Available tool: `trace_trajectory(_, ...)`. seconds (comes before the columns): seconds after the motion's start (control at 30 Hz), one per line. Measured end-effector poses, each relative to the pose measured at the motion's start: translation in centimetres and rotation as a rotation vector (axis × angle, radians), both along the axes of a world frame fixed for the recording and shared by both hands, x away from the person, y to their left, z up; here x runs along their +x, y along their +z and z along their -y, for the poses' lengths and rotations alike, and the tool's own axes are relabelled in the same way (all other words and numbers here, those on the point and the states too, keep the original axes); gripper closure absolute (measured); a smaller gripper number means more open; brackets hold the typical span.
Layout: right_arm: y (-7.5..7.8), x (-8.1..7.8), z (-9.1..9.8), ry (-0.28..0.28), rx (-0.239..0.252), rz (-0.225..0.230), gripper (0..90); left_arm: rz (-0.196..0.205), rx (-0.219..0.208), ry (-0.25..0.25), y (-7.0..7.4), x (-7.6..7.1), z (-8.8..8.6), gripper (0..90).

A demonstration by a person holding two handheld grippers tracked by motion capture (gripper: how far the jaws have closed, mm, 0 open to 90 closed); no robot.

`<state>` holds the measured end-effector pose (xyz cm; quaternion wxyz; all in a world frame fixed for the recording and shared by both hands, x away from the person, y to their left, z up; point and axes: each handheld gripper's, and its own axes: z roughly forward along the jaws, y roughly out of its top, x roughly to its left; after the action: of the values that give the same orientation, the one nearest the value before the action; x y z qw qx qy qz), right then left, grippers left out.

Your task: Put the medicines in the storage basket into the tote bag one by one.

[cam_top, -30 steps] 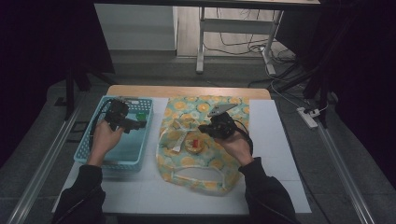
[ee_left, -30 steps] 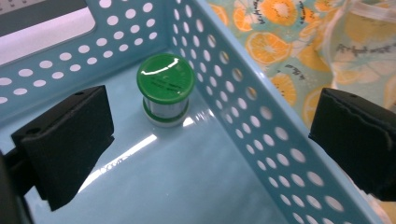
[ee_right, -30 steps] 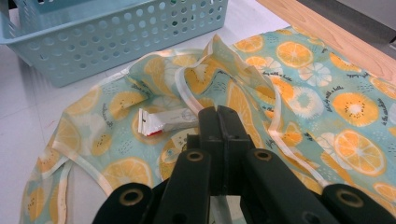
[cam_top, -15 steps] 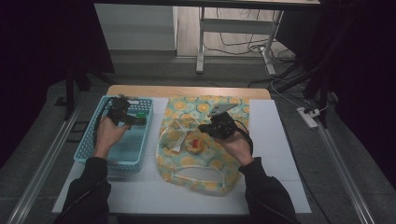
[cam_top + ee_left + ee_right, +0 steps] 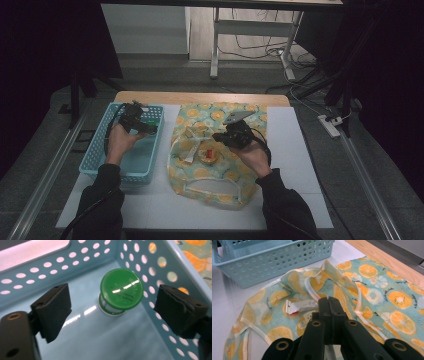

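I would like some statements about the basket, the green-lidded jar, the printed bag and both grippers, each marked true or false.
1. The green-lidded jar stands inside the blue basket. True.
2. The left gripper clamps the jar. False: its fingers stand apart on either side of the jar without touching it, though they have just been closing.
3. The right gripper is wide open. False: its fingers are shut together, over the citrus-print bag.
4. A small white tube lies on the bag. True.
5. The basket sits on top of the bag. False: it stands beside it on the white table.
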<state>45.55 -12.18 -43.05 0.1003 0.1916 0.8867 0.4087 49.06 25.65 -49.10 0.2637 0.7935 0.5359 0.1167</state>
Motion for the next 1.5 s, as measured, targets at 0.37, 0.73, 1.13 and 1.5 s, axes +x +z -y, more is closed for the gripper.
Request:
trace_trajectory(0.37,0.0,0.0,0.0,0.002,-0.001,0.000,90.0,-0.009,0.013,-0.026,-0.1,0.8,1.0,37.9)
trace_trajectory(0.73,0.0,-0.1,0.0,0.003,-0.003,0.002,90.0,-0.035,-0.005,-0.005,-0.4,0.8,0.8,50.9)
trace_trajectory(1.13,0.0,-0.1,0.0,0.001,-0.002,0.005,90.0,-0.032,0.004,0.024,0.0,0.4,0.4,51.9)
trace_trajectory(1.5,0.0,-0.1,0.0,-0.001,0.000,0.007,90.0,-0.001,-0.028,0.006,1.4,-0.7,-0.3,51.9)
